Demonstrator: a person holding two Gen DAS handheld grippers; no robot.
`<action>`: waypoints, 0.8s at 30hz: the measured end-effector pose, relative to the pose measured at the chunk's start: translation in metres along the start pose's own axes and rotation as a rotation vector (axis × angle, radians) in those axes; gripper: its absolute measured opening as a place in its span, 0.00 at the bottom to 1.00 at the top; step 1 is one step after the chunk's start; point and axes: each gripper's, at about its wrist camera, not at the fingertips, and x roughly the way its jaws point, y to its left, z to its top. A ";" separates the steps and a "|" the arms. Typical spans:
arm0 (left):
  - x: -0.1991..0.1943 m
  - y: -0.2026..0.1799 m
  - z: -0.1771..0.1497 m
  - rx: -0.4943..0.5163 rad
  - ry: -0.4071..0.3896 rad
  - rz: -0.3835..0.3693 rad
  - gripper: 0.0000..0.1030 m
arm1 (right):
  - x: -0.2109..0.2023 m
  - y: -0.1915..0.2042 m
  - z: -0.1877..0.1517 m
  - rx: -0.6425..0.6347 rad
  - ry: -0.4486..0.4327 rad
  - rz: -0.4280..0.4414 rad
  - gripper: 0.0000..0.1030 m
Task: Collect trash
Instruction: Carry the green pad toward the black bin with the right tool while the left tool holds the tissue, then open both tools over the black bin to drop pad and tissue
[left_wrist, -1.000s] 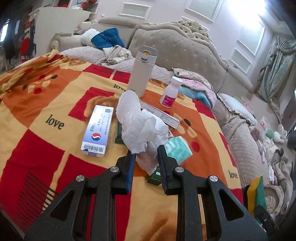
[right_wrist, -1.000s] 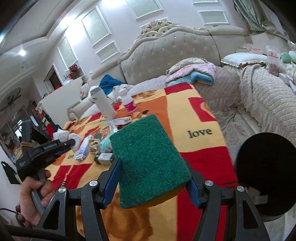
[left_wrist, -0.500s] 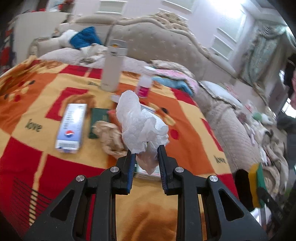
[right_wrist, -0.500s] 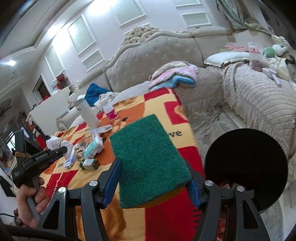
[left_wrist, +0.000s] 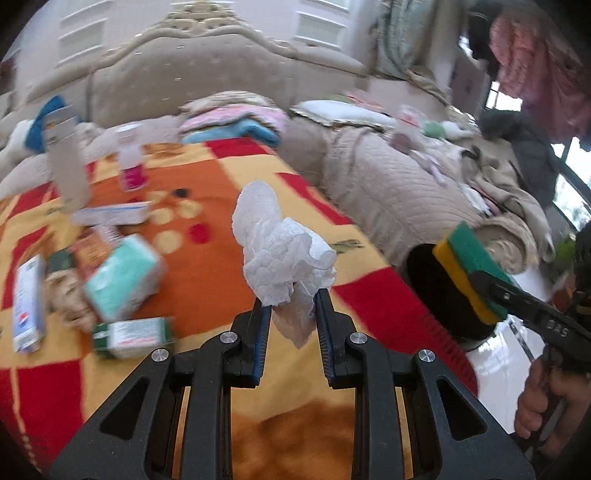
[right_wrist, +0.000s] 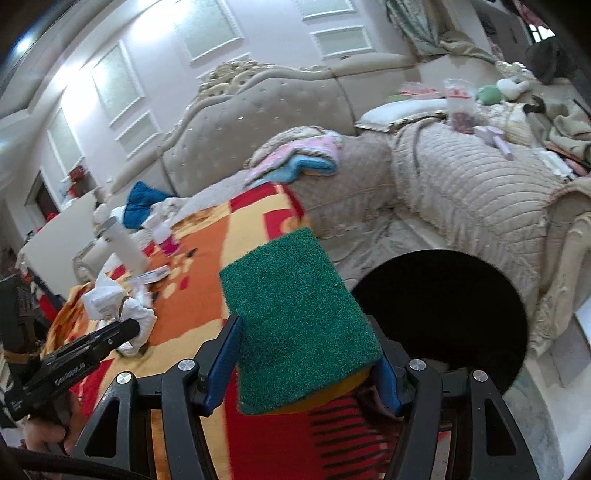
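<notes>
Two pieces of trash are in hand. The crumpled tissue (left_wrist: 284, 254) sits pinched between the fingers of the left gripper (left_wrist: 290, 295), held up over the patterned blanket (left_wrist: 207, 266); the green-and-yellow sponge (right_wrist: 295, 317) is clamped in the right gripper (right_wrist: 306, 354), right beside the round black bin (right_wrist: 443, 314) at the blanket's right edge.

Compared with a second ago, both grippers have swung rightward, away from the clutter, and the bin's dark mouth now looms much larger ahead of the sponge. I'd judge the sponge is about to be dropped, with the tissue next.

Left behind on the blanket's left side are a teal tissue pack (left_wrist: 122, 277), a green box (left_wrist: 133, 332), a blue-and-white box (left_wrist: 29, 302) and a small bottle (left_wrist: 131, 162), blurred enough that I can't read them. Between tissue and bin the blanket lies bare, so the path looks open; the sofa (right_wrist: 461, 192) crowds the bin's far side.
</notes>
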 end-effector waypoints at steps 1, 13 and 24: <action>0.005 -0.011 0.003 0.019 0.001 -0.023 0.21 | -0.002 -0.004 0.001 0.004 -0.007 -0.016 0.60; 0.065 -0.119 0.005 0.202 0.097 -0.284 0.21 | -0.003 -0.079 0.014 0.137 -0.019 -0.235 0.61; 0.097 -0.146 0.015 0.224 0.153 -0.368 0.21 | 0.016 -0.111 0.011 0.231 0.065 -0.330 0.61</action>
